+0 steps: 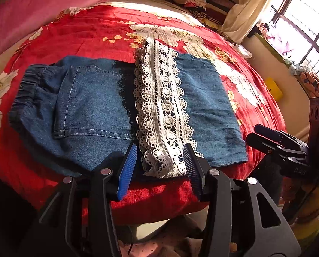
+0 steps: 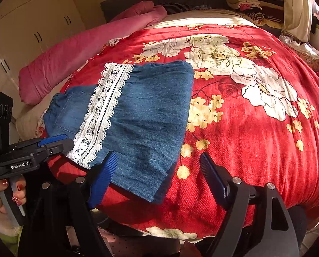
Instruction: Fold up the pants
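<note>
pants (image 1: 121, 107) of blue denim lie folded near the front edge of the bed (image 2: 255, 150), a white lace band (image 1: 162, 111) across them. left gripper (image 1: 159, 167) and right gripper (image 2: 159, 177) both hover spread, holding nothing; farther back lies a pink pillow (image 2: 78, 60).

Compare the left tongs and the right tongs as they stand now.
The left tongs straddle the white lace trim of the pants; the right tongs straddle the plain denim corner. The left tongs' gap is narrower, the right tongs' wider. Both are open, holding nothing.
</note>
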Motion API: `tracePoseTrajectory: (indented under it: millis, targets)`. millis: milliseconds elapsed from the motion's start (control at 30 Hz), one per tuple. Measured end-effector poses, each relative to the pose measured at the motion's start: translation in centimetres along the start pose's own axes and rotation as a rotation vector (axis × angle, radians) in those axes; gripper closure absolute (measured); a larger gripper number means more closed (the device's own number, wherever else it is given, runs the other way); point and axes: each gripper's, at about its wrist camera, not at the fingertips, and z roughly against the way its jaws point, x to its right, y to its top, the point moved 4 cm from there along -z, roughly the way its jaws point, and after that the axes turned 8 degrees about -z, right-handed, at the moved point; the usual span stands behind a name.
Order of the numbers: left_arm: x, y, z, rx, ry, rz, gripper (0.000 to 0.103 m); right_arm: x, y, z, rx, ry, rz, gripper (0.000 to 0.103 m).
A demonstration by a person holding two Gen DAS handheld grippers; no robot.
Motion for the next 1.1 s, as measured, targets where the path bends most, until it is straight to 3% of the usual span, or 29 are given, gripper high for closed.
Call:
tracePoseTrajectory:
  millis: [500,1100]
  targets:
    - [-0.5,1.1,4.1,0.104,0.100,-0.035,0.045,-3.1,1.4,2.5,0.051,0.016,0.058,0.017]
    - [-4.7,0.4,7.1,0.173,0.140,0.057,0.026,-9.0,4.8,3.0,0.093,0.040,0.162,0.010]
